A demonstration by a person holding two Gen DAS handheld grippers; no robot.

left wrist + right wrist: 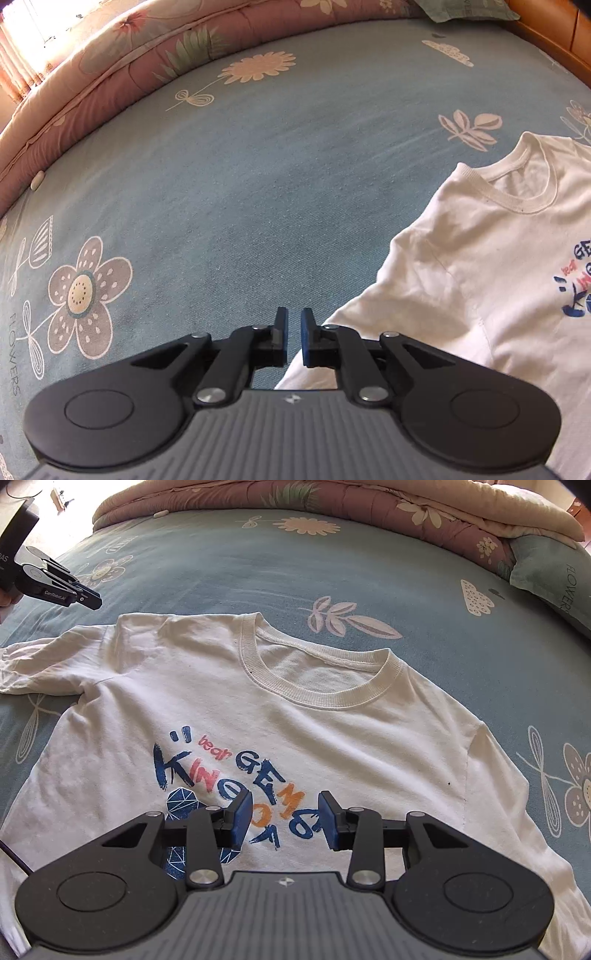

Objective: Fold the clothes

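A white T-shirt [332, 731] with a blue, red and orange print lies front up, spread flat on a blue flowered bed sheet [258, 565]. Its collar [317, 698] points away from me and both short sleeves lie out to the sides. My right gripper [285, 819] hovers open over the printed chest with nothing between its fingers. My left gripper [294, 332] is shut and empty, held above bare sheet just left of the T-shirt [480, 258] near its left sleeve. In the right wrist view the left gripper [88, 600] shows at the upper left.
A rolled pink flowered quilt [110, 70] runs along the far side of the bed. A blue pillow [554, 576] lies at the far right. A wooden bed frame [576, 44] borders the mattress. A small white object [37, 181] rests by the quilt.
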